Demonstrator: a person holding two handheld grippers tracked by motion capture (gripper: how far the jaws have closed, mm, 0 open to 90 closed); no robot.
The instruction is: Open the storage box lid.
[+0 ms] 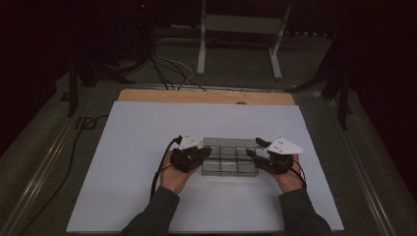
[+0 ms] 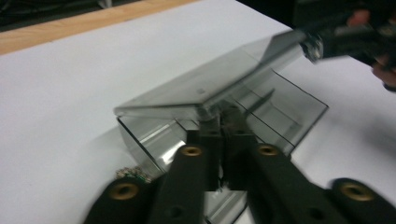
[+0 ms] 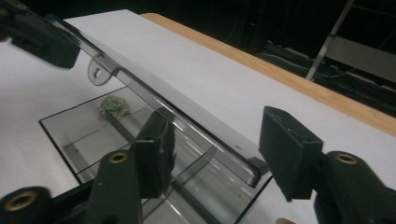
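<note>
High view, sleeves: two dark sleeves come in from the bottom edge, each hand carrying a gripper.
High view, box: a clear compartment box (image 1: 230, 156) sits on the white board (image 1: 128, 147), between the two grippers.
High view, left gripper: the left gripper (image 1: 202, 153) is at the box's left end, touching it.
High view, right gripper: the right gripper (image 1: 252, 149) is at the box's right end, its grey plate on top.
High view, surroundings: a wooden edge (image 1: 206, 96) shows beyond the board, cables and a pale metal stand (image 1: 241, 24) farther back.
Left gripper view, jaws: both black jaws stand pressed together on the near edge of the box's lid (image 2: 205, 88), which is lifted at a slant above the tray.
Left gripper view, small part: a small greenish item (image 2: 133, 173) lies in the tray's near corner.
Left gripper view, far end: the right gripper is at the lid's far end, blurred.
Right gripper view, jaws: held apart, one jaw on either side of the lid's long edge (image 3: 187, 126); neither pad presses on it.
Right gripper view, tray: dividers show in the open tray (image 3: 88, 135) beneath, with the greenish item (image 3: 112, 107) in a far compartment.
Right gripper view, far end: the left gripper grips the lid's far end.
</note>
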